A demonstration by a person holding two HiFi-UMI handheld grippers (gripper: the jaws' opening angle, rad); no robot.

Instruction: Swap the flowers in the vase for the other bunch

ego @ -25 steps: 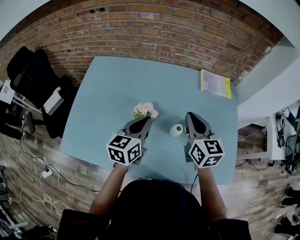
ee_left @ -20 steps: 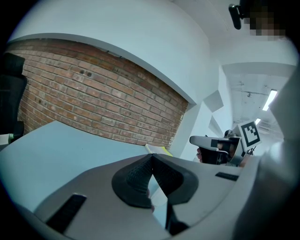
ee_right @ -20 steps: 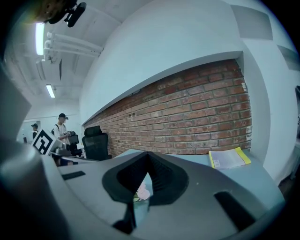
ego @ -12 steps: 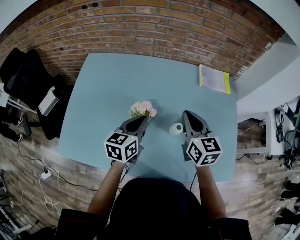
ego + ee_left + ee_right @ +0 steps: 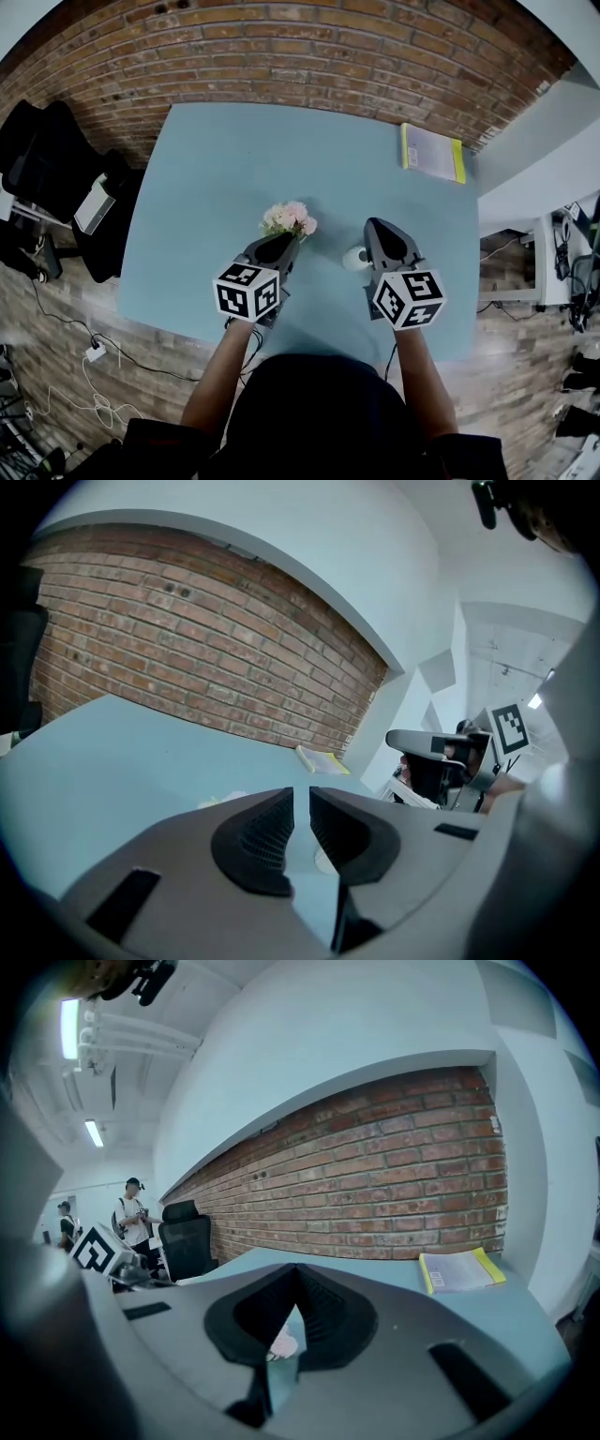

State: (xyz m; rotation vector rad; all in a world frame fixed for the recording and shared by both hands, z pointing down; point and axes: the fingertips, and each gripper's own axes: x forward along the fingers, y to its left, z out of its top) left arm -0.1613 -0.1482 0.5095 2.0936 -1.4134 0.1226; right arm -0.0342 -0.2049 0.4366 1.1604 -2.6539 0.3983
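A bunch of pale pink flowers (image 5: 289, 218) lies low over the blue table (image 5: 234, 159), right at the tip of my left gripper (image 5: 284, 239). That gripper's (image 5: 300, 794) jaws are opening, with a narrow slit between the pads and no stem visible in it. Petals (image 5: 220, 802) peek over its left jaw. A small white vase (image 5: 353, 259) stands between the two grippers, empty as far as I can see. My right gripper (image 5: 377, 225) is just right of the vase, shut on nothing. The right gripper (image 5: 298, 1274) view shows pink petals (image 5: 281, 1344) under its closed pads.
A yellow-edged book (image 5: 431, 153) lies at the table's far right corner. A brick wall runs behind the table. Black office chairs (image 5: 56, 159) stand to the left, with cables on the wooden floor. Two people (image 5: 136, 1208) stand far off beyond the chairs.
The left gripper has sunk a little toward the table, with the flower bunch staying at its tip. The right gripper has eased slightly down beside the vase.
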